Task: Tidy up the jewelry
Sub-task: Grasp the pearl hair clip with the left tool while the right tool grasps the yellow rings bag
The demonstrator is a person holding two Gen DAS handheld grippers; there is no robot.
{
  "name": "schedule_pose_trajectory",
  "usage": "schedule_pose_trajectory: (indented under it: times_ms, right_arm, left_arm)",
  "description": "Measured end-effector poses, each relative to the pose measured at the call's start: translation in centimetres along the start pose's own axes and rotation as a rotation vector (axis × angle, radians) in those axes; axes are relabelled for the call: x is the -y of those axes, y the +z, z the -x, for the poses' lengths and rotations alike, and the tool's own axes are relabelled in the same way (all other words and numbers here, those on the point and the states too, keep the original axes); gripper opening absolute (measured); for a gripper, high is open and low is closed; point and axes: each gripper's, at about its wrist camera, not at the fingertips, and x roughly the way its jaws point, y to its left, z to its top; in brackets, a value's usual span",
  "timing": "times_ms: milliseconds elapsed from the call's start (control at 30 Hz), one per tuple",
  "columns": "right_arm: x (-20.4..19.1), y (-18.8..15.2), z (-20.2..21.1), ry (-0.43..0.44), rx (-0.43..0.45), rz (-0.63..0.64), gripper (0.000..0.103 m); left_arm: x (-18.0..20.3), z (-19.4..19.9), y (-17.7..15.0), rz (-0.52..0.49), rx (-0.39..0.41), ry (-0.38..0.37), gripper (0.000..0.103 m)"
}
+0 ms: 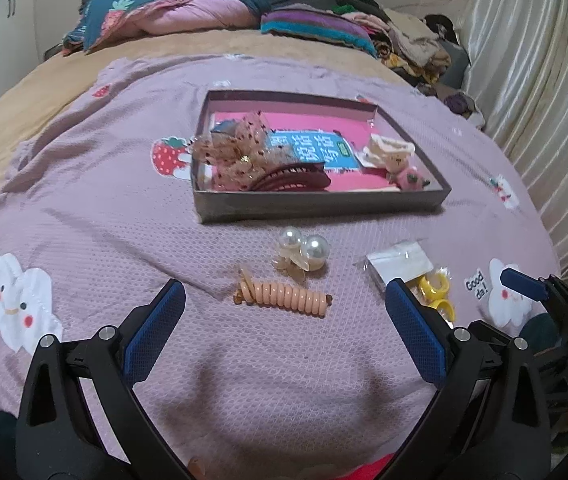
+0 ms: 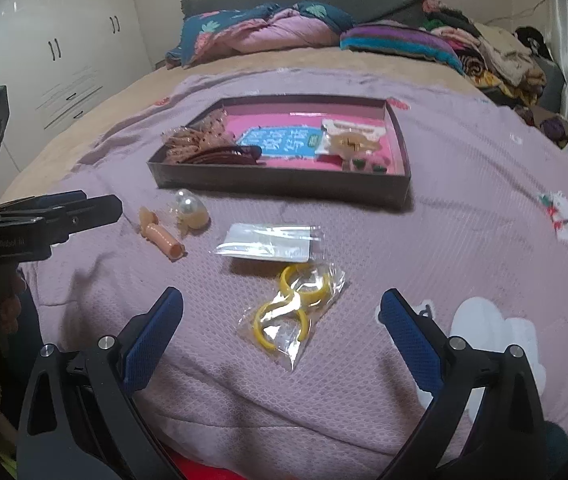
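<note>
Bed (image 1: 83, 208) under purple blanket; on it: tray (image 1: 316, 200), pearl clip (image 1: 304, 254), coil tie (image 1: 284, 294), white packet (image 1: 400, 264), bagged yellow rings (image 2: 296, 308).

The bed is covered by a matt, waffle-textured mauve blanket (image 1: 123, 216). Glossy pearls (image 1: 316, 247) are seen beside a smooth coiled plastic hair tie (image 1: 284, 295). Yellow plastic rings (image 2: 284, 308) are sealed in a shiny clear bag. The tray (image 1: 316, 202) looks like dull cardboard.
</note>
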Motion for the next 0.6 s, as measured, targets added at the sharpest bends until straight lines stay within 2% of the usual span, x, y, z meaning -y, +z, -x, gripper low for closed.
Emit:
schedule_pose_trajectory:
  times_ms: [600]
  right_arm:
    - [1.3,-0.6,-4.0,-0.001,-0.091,-0.073,0.098]
  left_arm:
    - [1.1,-4.1,1.0,-0.088,-0.042,0.015,0.093]
